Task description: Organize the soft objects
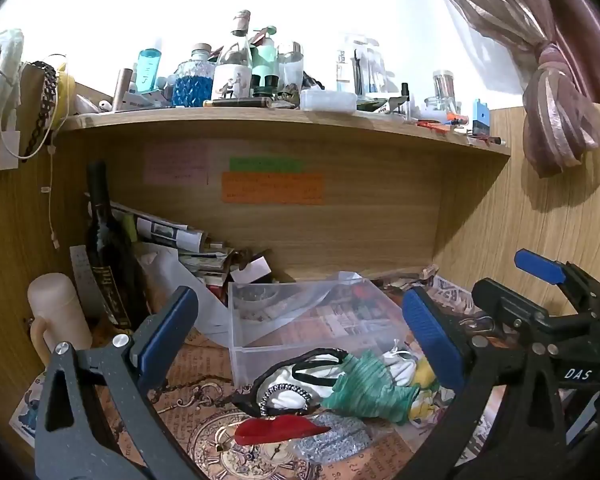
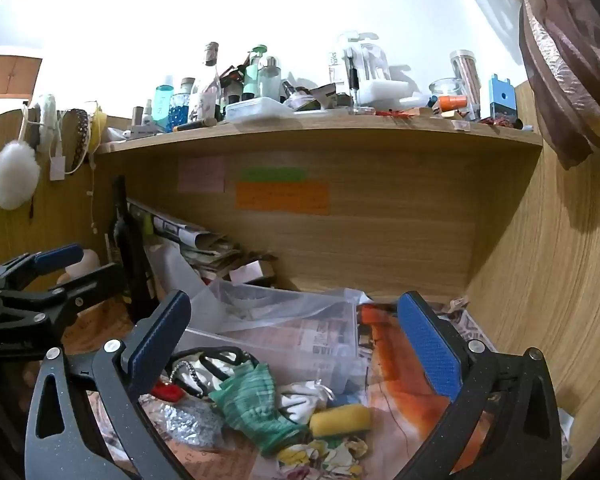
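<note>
A pile of soft things lies on the desk in front of a clear plastic bin (image 1: 300,320) (image 2: 284,332): a green striped cloth (image 1: 364,388) (image 2: 256,400), a white cloth with black trim (image 1: 300,376) (image 2: 216,364), a red felt piece (image 1: 276,430) (image 2: 168,390), a silver glittery pouch (image 1: 332,438) (image 2: 192,420), a yellow sponge (image 2: 340,420) and a small white pouch (image 1: 400,366) (image 2: 304,396). My left gripper (image 1: 296,344) is open and empty above the pile. My right gripper (image 2: 296,344) is open and empty above it, to the right of the left one.
A dark wine bottle (image 1: 104,248) and a cream mug (image 1: 58,312) stand at the left. Stacked papers (image 1: 188,248) lean behind the bin. The shelf (image 1: 284,128) above is crowded with bottles. Wooden walls close both sides. A curtain (image 1: 560,112) hangs at the right.
</note>
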The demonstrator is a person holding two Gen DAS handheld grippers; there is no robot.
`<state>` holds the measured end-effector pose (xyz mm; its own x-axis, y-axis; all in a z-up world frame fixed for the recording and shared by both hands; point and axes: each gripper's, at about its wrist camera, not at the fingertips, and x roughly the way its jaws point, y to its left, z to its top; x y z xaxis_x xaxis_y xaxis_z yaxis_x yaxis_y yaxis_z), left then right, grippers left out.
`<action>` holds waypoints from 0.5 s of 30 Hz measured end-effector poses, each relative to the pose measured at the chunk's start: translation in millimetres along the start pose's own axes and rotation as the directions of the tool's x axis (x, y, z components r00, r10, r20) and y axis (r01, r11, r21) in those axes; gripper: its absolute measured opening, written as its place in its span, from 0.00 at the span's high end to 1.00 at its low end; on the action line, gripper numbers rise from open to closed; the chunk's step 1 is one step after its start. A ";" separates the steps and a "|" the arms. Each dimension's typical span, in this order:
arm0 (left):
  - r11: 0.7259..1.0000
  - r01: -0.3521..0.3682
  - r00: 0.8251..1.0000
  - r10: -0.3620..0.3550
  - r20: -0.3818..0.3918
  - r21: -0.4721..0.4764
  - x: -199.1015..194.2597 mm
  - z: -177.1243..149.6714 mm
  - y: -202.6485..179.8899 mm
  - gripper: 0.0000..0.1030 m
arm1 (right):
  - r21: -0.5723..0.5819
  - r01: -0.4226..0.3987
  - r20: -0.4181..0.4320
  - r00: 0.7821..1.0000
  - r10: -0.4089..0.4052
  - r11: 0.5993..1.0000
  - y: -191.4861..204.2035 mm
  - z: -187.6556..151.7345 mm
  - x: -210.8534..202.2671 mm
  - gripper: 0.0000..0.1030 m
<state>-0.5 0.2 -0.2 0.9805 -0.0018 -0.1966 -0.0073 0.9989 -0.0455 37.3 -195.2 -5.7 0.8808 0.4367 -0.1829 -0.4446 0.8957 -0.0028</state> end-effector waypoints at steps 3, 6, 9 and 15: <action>1.000 -0.004 1.000 0.004 0.000 0.007 -0.3 -0.2 -1.4 0.00 | 0.001 -0.009 0.002 1.000 0.009 1.000 -0.2 -1.1 -0.8 0.00; 1.000 -0.003 1.000 0.003 -0.002 0.001 -1.1 -0.3 -1.5 0.00 | 0.001 -0.017 0.003 1.000 0.017 1.000 -1.8 -2.7 -0.8 0.00; 1.000 -0.006 1.000 0.006 -0.006 0.002 -0.6 -0.5 -2.7 0.00 | 0.003 0.007 0.005 1.000 -0.007 1.000 -1.5 0.4 -0.3 0.00; 1.000 0.002 1.000 -0.002 -0.008 0.001 -1.0 1.9 -3.5 0.00 | 0.011 0.007 0.006 1.000 -0.007 1.000 -4.8 1.3 -1.4 0.00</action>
<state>-1.1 -3.2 2.0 0.9789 -0.0039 -0.2041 -0.0053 0.9990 -0.0446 38.4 -200.0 -4.1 0.8847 0.4310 -0.1775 -0.4368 0.8995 0.0067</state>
